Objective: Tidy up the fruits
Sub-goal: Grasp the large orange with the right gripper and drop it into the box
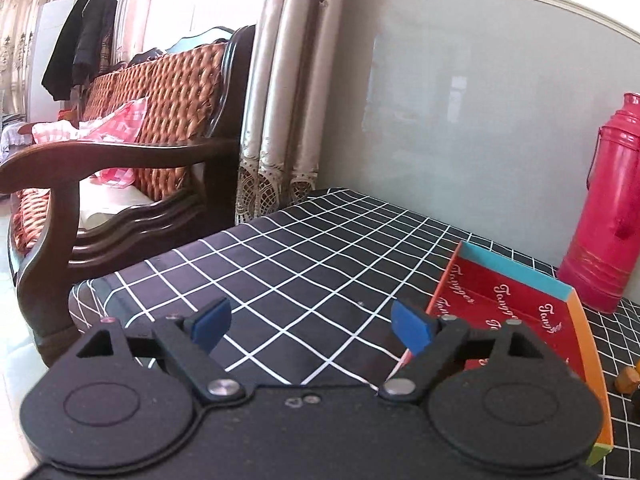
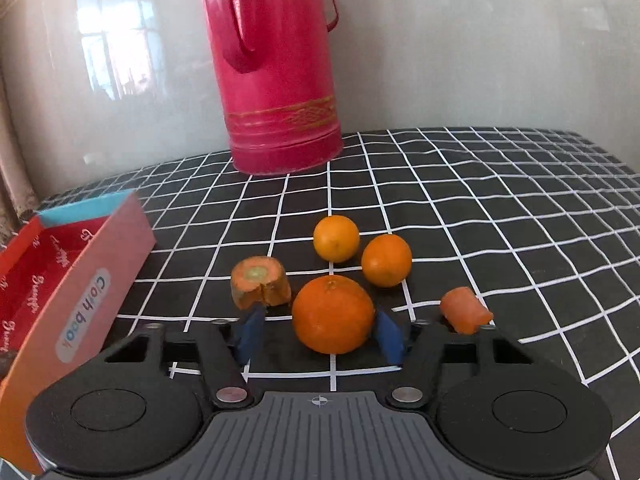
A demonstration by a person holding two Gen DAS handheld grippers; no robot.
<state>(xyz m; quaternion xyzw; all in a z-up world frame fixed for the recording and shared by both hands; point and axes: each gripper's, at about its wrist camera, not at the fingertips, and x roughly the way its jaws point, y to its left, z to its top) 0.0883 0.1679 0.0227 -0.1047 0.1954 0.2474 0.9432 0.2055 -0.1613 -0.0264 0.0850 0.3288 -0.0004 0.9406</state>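
Observation:
In the right wrist view, a large orange sits on the checked cloth between the blue pads of my right gripper. The jaws are open around it; the right pad is near its side and the left pad stands apart. Two smaller oranges lie just behind. A thick carrot chunk is to the left and a smaller carrot piece to the right. The red-lined box stands at the left. My left gripper is open and empty over the cloth, beside the box.
A tall red thermos stands at the back against the wall; it also shows in the left wrist view. A wooden sofa stands beyond the table's left edge. The checked tablecloth stretches to the right.

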